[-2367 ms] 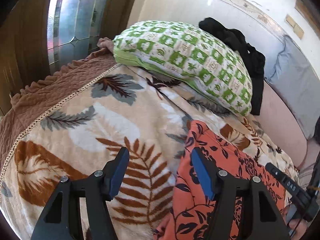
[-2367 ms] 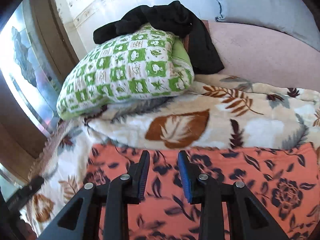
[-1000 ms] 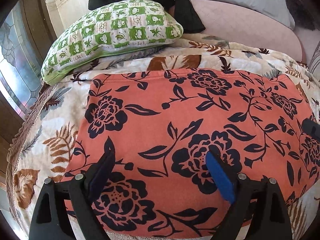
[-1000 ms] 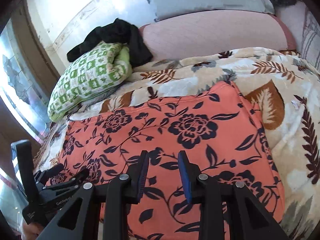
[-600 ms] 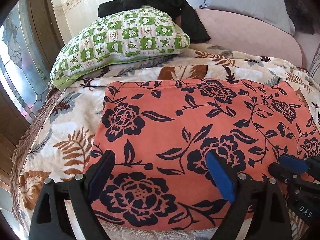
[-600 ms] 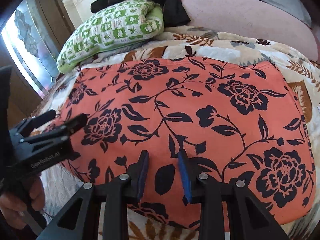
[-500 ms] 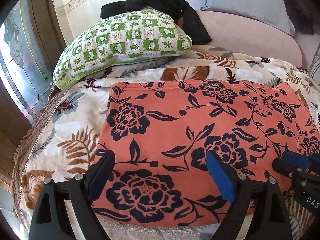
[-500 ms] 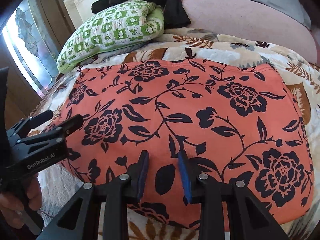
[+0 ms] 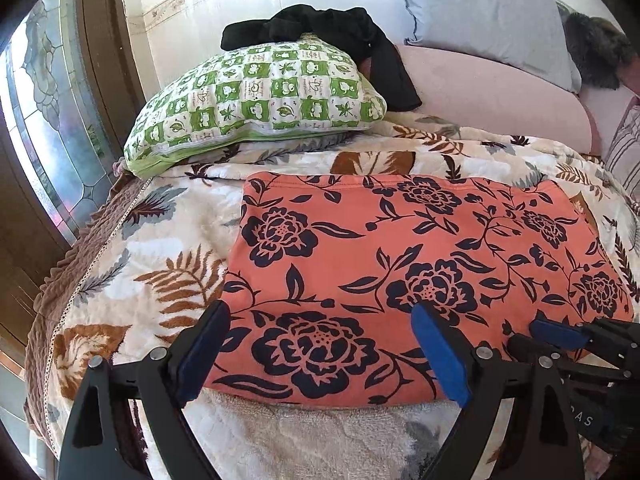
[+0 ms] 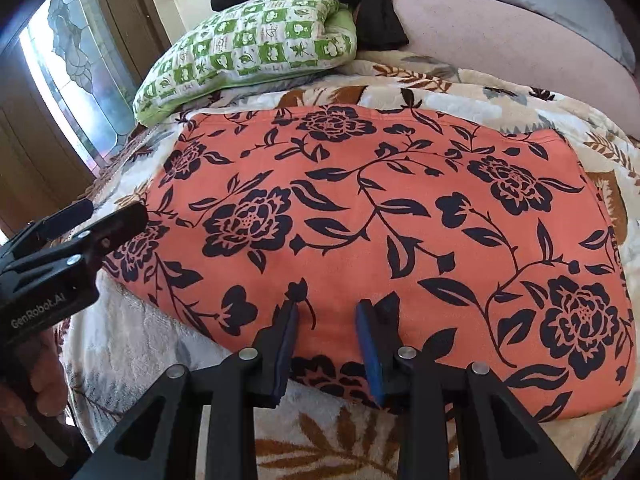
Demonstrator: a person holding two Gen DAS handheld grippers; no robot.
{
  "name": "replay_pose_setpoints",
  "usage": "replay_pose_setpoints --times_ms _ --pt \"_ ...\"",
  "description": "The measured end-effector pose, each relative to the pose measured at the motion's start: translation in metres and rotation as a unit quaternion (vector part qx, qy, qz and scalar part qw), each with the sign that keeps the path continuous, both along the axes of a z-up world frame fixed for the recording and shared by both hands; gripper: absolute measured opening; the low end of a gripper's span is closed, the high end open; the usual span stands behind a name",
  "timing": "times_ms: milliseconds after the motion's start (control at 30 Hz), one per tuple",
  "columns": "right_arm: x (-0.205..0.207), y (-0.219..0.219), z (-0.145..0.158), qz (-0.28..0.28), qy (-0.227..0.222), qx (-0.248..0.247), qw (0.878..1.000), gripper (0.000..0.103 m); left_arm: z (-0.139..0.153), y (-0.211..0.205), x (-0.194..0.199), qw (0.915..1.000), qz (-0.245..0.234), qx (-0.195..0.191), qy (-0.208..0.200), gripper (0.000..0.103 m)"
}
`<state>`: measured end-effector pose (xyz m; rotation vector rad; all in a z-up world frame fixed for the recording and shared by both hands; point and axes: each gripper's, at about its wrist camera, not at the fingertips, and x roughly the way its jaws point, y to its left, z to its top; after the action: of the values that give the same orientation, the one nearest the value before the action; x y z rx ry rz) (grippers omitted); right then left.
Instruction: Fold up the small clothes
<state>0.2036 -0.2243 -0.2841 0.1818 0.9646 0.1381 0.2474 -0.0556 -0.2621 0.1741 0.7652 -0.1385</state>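
Observation:
An orange garment with a dark floral print [image 9: 400, 264] lies flat on a leaf-patterned blanket [image 9: 152, 264]; it also shows in the right wrist view [image 10: 380, 216]. My left gripper [image 9: 320, 344] is open wide and empty, just above the garment's near left edge. My right gripper [image 10: 326, 340] is open with a narrower gap, empty, over the garment's near edge. The right gripper's tips [image 9: 560, 332] show at the garment's near right corner. The left gripper [image 10: 92, 220] shows at the garment's left edge.
A green checked pillow [image 9: 256, 96] lies behind the garment with a black garment [image 9: 320, 28] draped over it. A pink bolster [image 9: 500, 96] and a grey pillow [image 9: 480, 16] stand at the back. A stained-glass door [image 9: 52, 128] is at left.
Both grippers have pulled back toward the near edge of the bed. The garment now lies spread flat in full view. Both grippers stay open and empty.

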Motion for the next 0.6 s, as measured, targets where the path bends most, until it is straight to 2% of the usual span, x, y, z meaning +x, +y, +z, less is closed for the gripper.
replay_pose_setpoints --times_ms 67,200,400,600 --pt "-0.004 -0.007 0.007 -0.007 -0.011 0.019 1.000 0.034 0.003 0.001 -0.003 1.0000 -0.002 -0.002 -0.005 0.092" --pt "-0.012 -0.025 0.019 -0.033 -0.039 0.023 0.998 0.034 0.008 0.001 -0.005 0.9999 -0.003 -0.009 -0.009 0.092" --pt "-0.012 -0.065 0.022 -0.093 -0.037 0.038 0.994 0.034 0.012 -0.004 -0.003 0.9998 -0.007 -0.012 -0.011 0.092" --pt "-0.012 -0.091 0.021 -0.122 -0.033 0.042 0.991 0.034 0.013 -0.007 0.000 0.9998 -0.009 -0.016 -0.011 0.092"
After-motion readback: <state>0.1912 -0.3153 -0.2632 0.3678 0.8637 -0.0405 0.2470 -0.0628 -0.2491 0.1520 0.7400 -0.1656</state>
